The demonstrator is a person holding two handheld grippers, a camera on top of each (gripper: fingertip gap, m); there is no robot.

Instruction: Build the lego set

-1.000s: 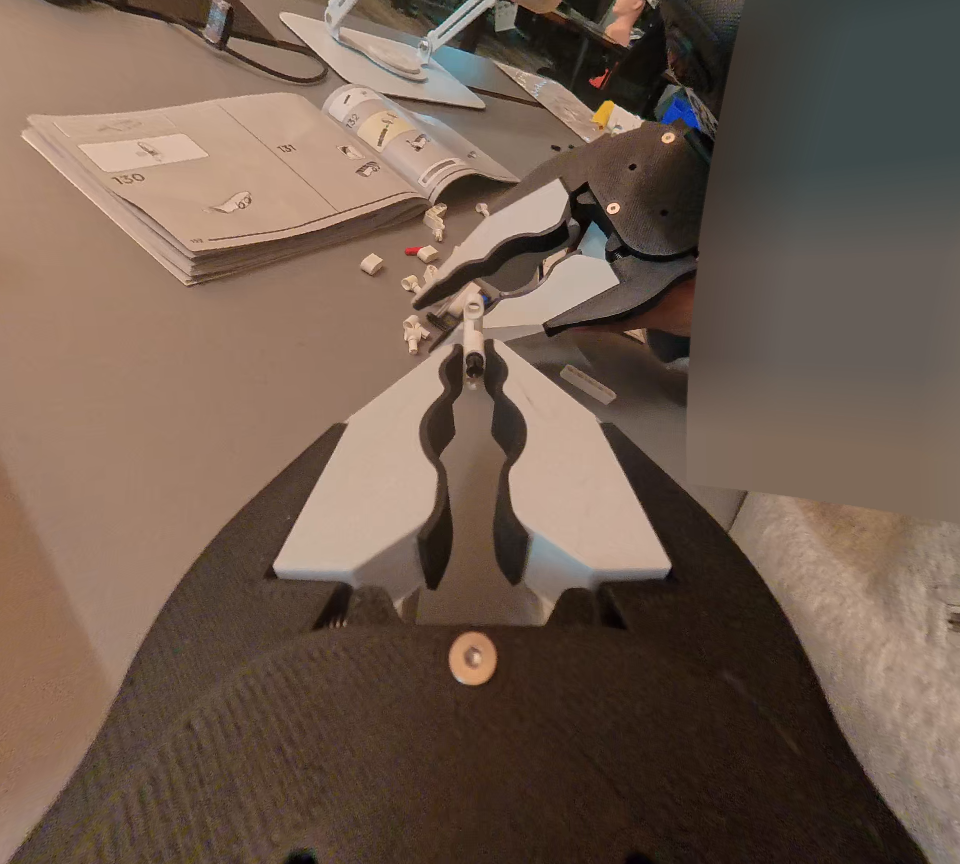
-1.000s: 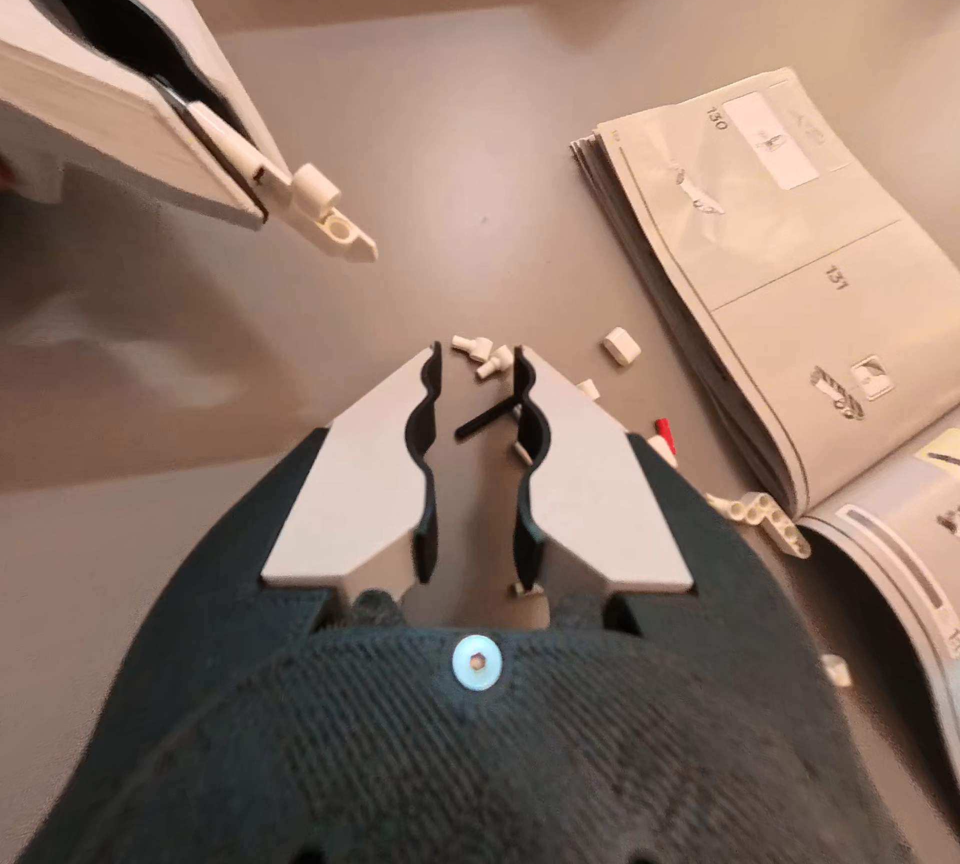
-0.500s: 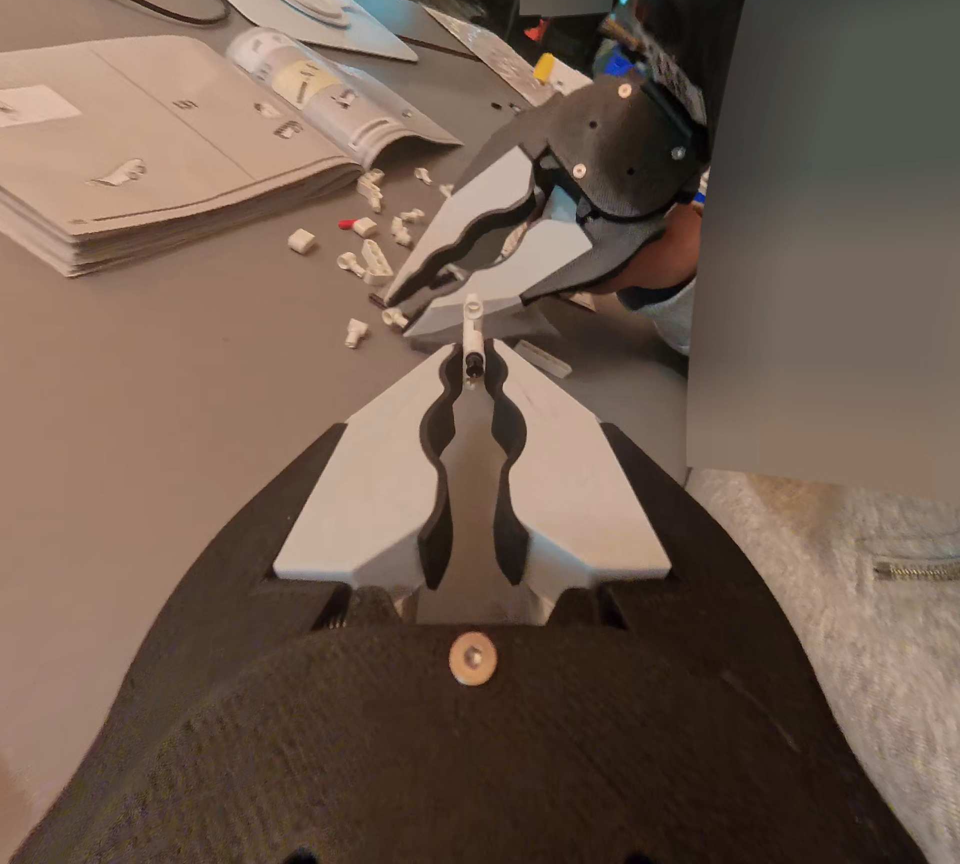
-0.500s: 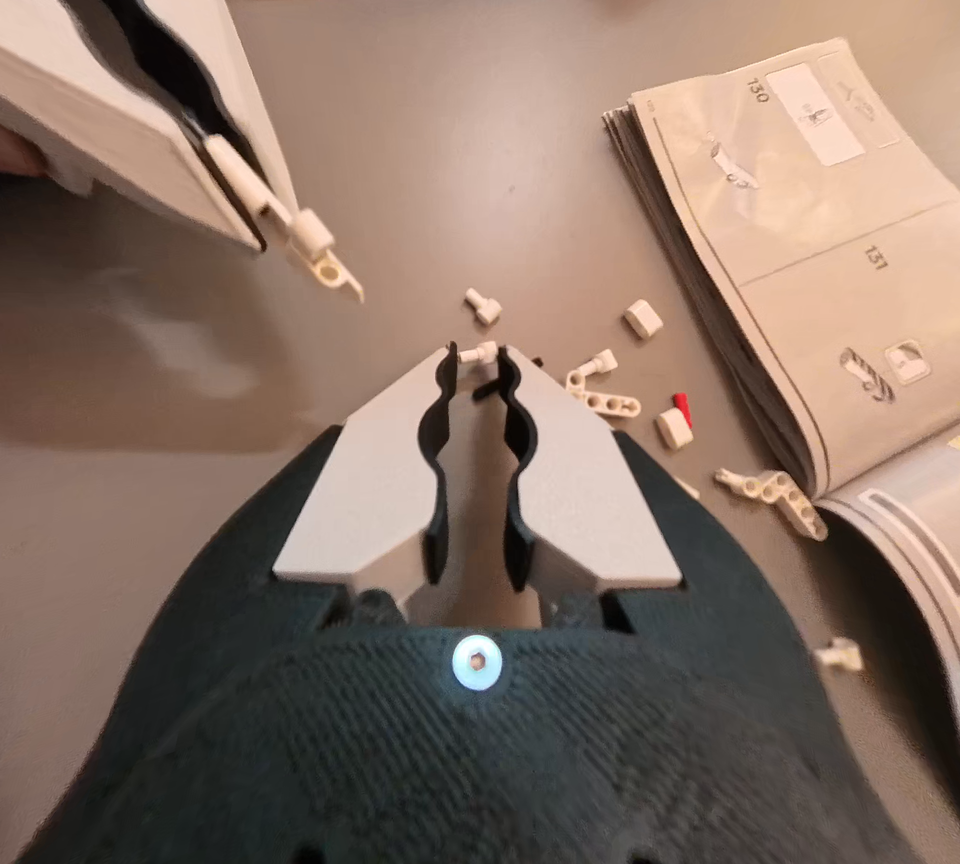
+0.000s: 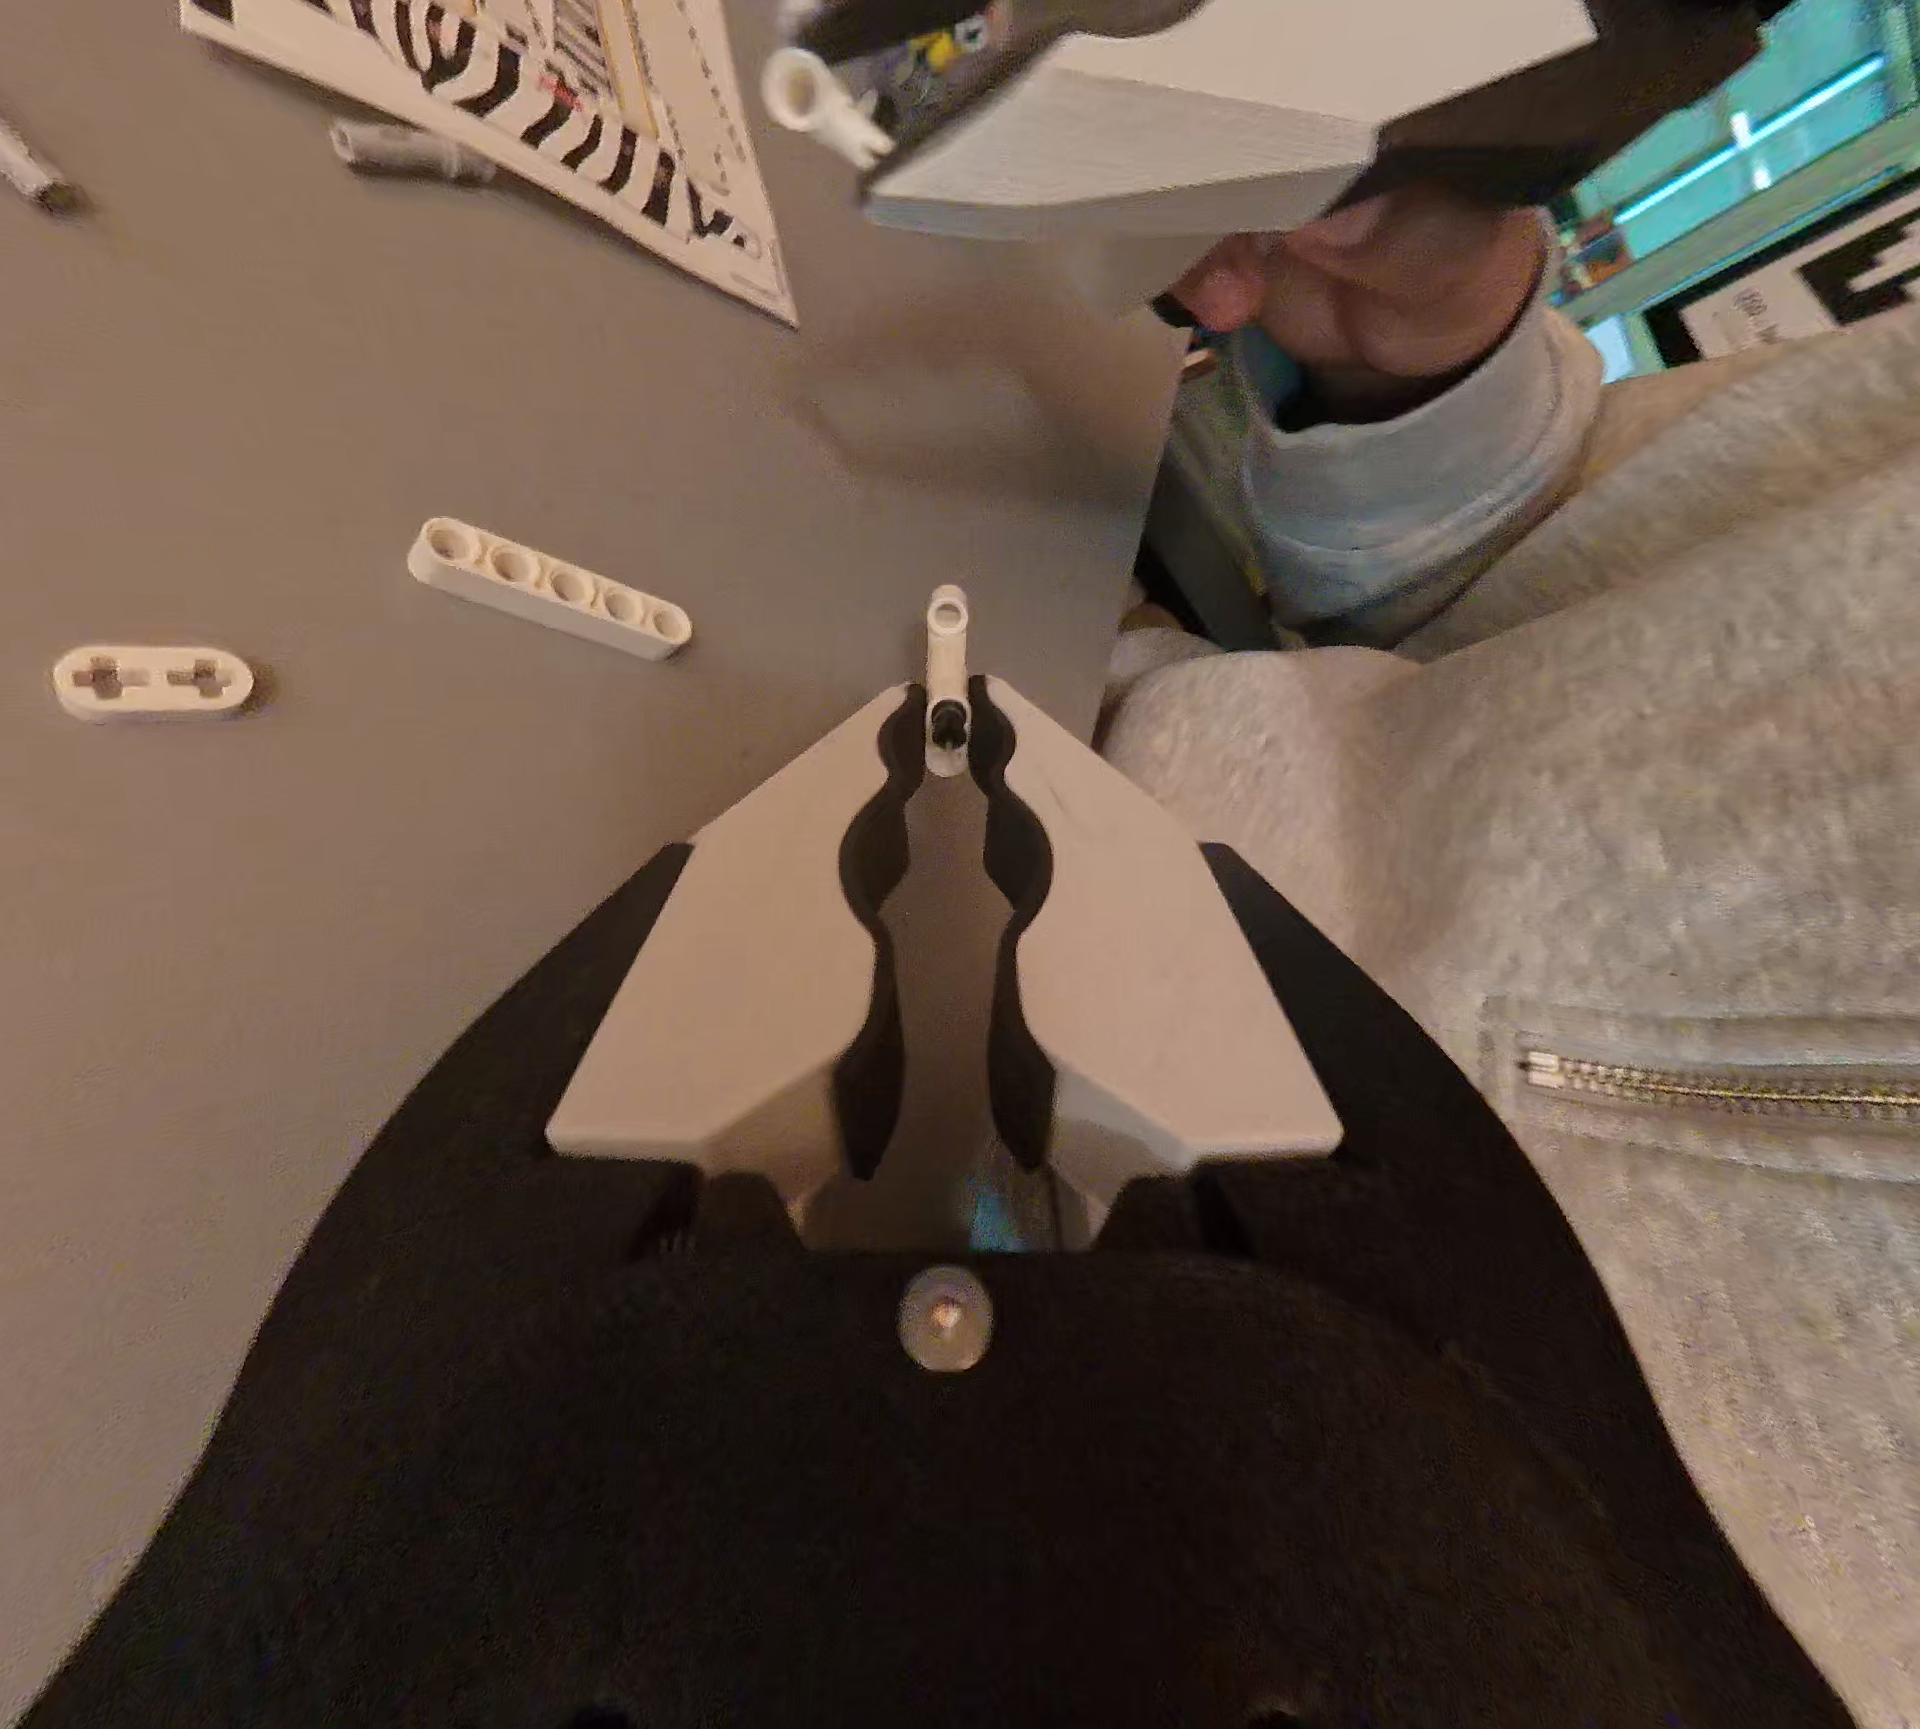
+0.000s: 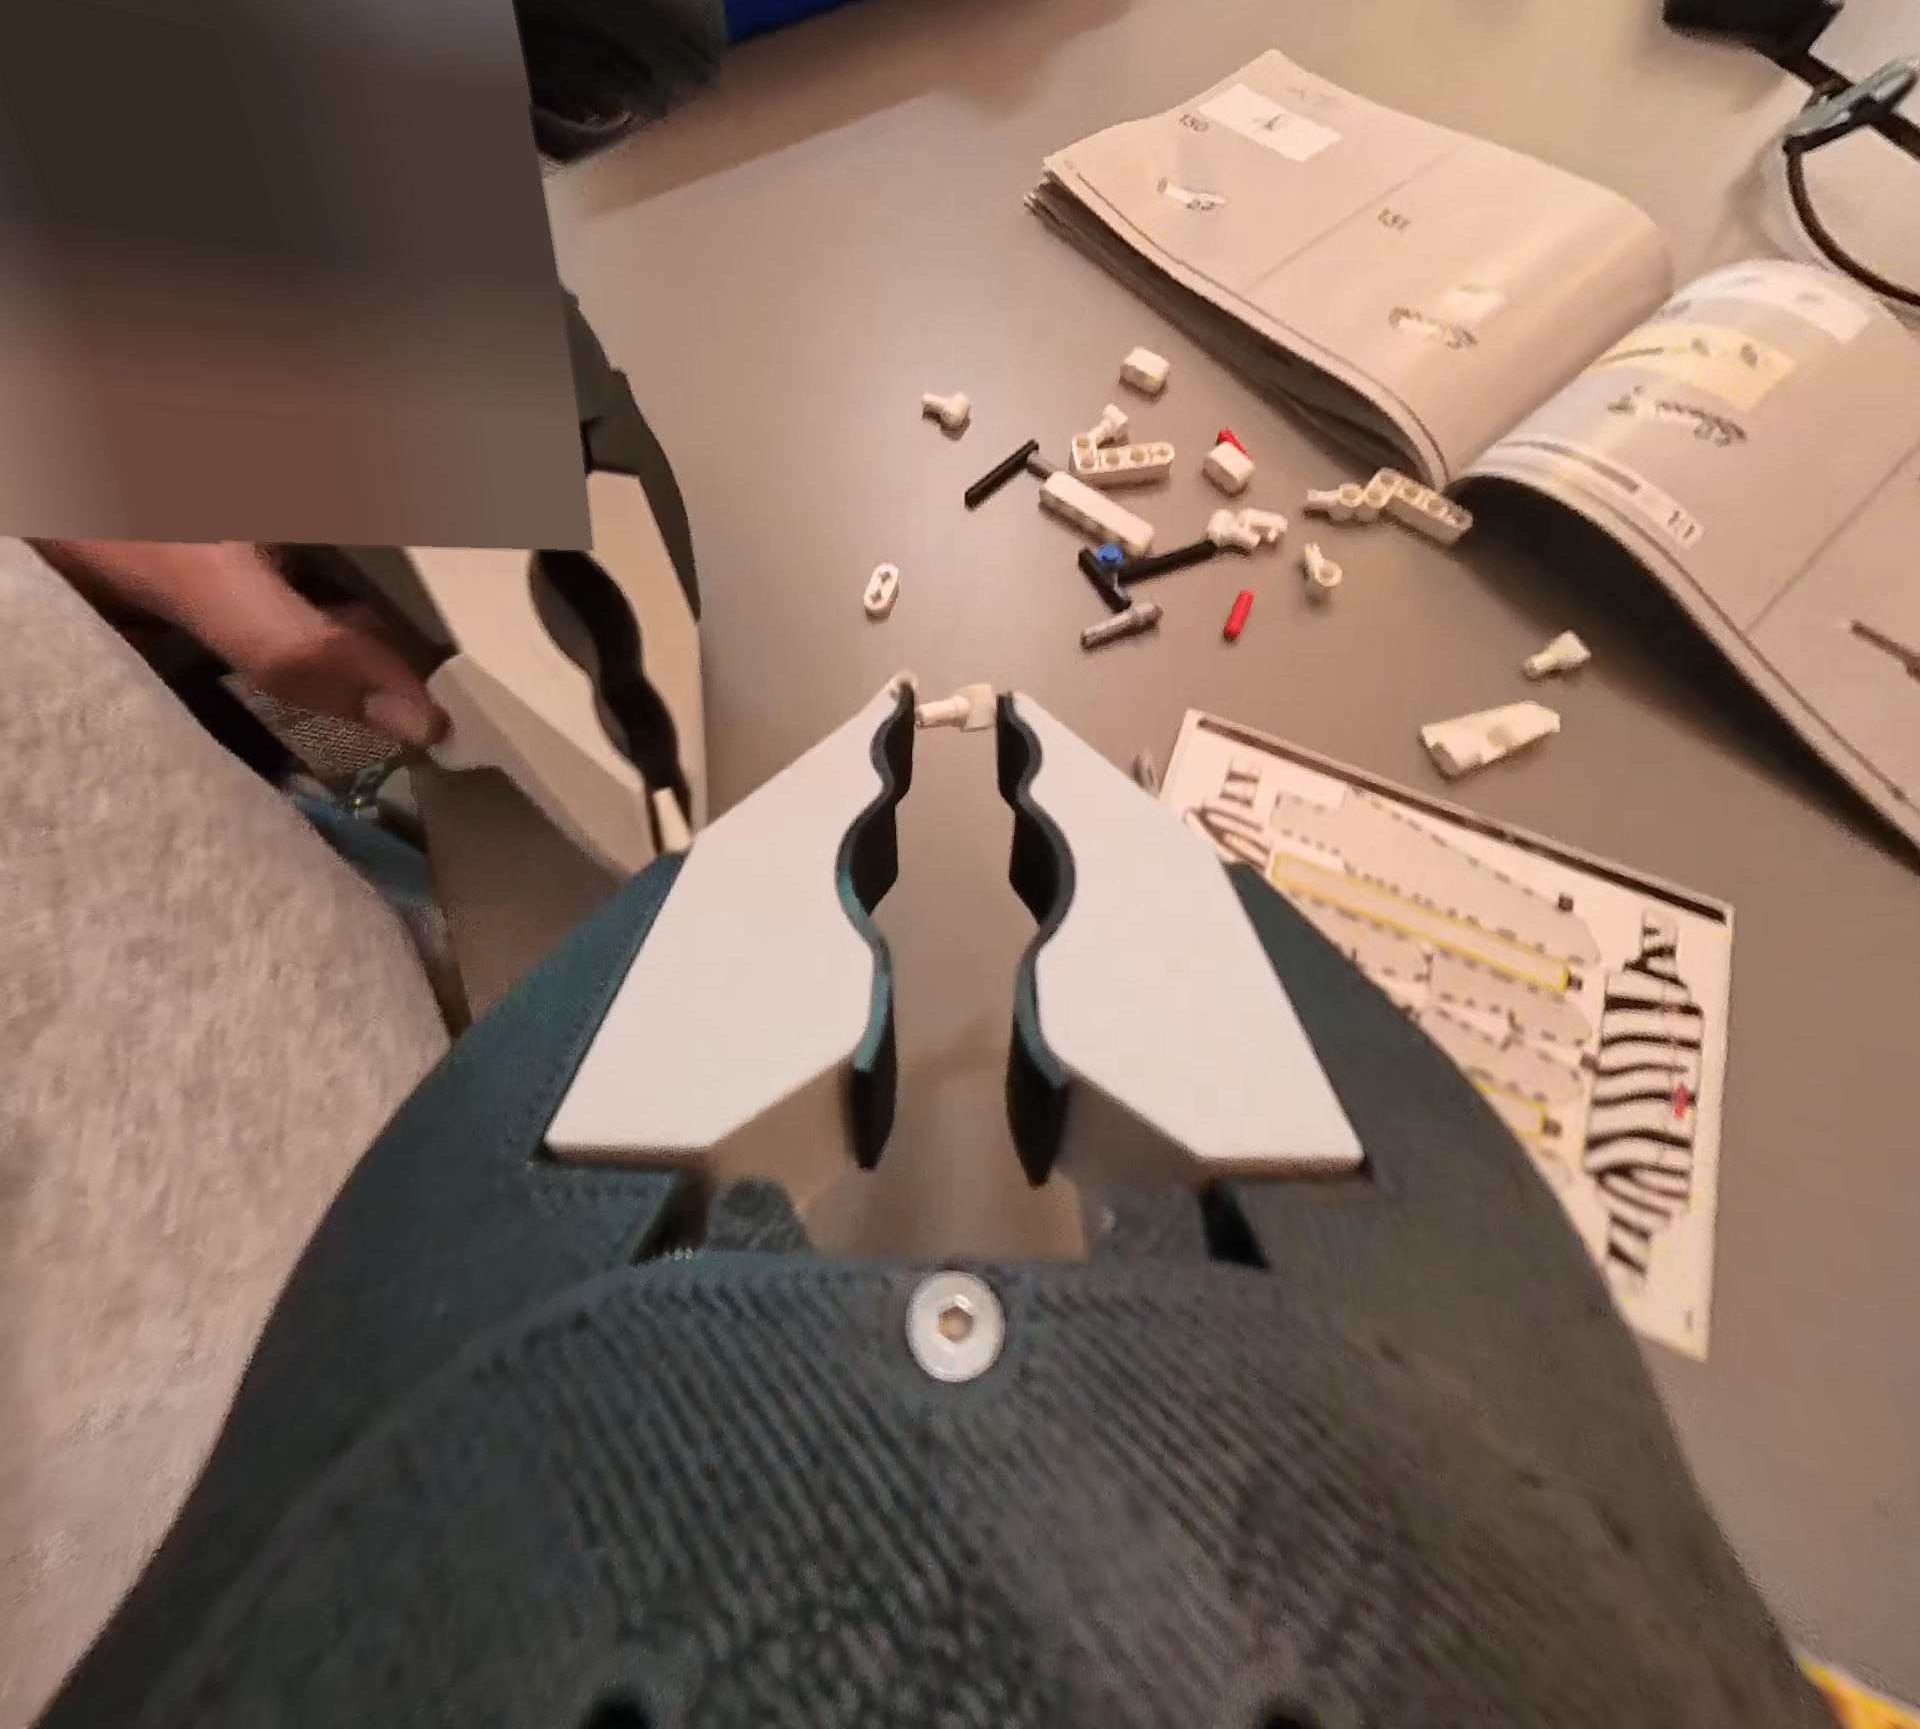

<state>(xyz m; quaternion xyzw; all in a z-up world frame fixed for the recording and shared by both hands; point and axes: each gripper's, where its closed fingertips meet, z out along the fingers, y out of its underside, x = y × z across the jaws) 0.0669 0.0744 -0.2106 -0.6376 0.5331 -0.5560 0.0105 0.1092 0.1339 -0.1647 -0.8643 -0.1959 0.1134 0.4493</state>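
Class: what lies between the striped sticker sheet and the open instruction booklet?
In the right wrist view, a white wedge-shaped piece and a small white connector lie on the table between the sticker sheet and the booklet.

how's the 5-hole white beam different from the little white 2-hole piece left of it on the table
The five-hole beam is longer and has five round holes, while the two-hole piece is short with two cross-shaped holes. The beam lies slanted across the left wrist view, its right end nearer the left gripper; the short piece lies nearly level and farther out to the left. Both are white, round-ended, lying flat and loose on the grey table, untouched by either gripper.
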